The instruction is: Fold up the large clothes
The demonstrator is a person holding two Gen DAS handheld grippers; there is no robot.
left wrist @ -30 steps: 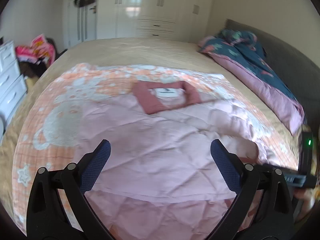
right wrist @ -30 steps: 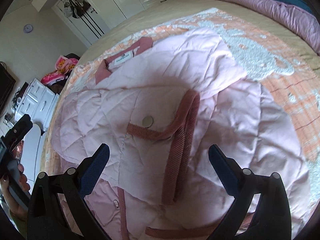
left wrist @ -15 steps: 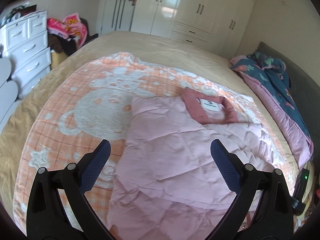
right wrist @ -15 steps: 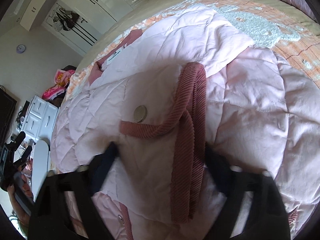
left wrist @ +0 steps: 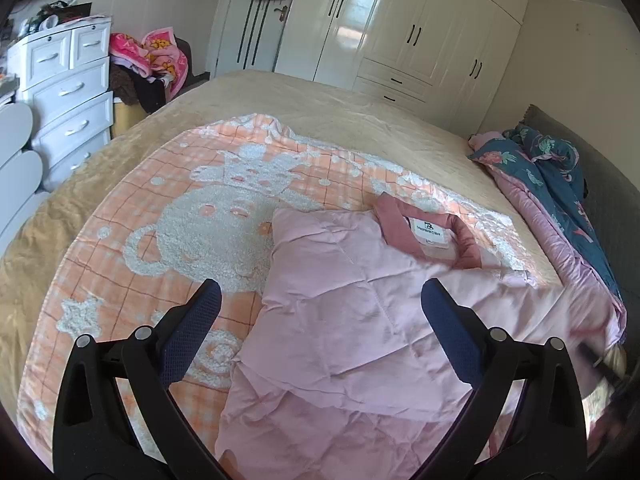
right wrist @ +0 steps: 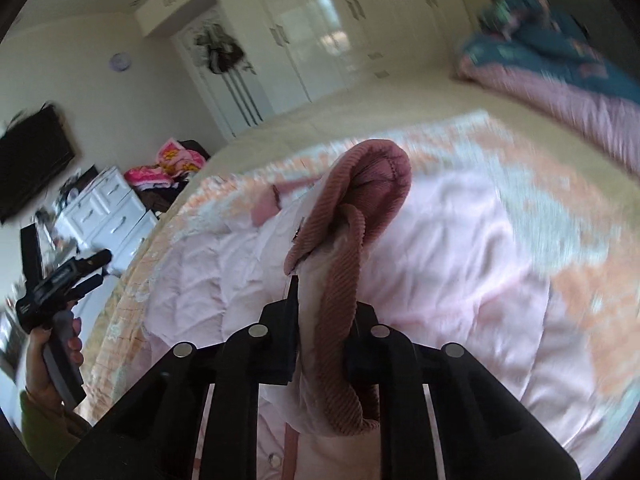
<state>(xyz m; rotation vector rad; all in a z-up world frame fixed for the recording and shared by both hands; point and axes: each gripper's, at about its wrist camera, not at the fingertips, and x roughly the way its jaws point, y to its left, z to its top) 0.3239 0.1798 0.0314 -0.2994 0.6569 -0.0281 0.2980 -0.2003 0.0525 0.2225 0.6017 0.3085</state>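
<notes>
- My right gripper (right wrist: 322,344) has its jaws clamped on the ribbed cuff (right wrist: 360,208) of the pink quilted jacket (left wrist: 360,320).
- My left gripper (left wrist: 320,320) hovers over it, jaws wide, holding nothing.
- The jacket lies on the orange blanket (left wrist: 168,216) toward the bed's headboard side.
- It looks soft, puffy, light and likely slippery; the firm ribbed trim seems the best hold.

L tongs (left wrist: 320,332) spread wide; R tongs (right wrist: 322,344) clamped.

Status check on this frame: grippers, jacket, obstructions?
Right gripper shut on ribbed cuff. Left gripper open above pink jacket. Nothing obstructing.
</notes>
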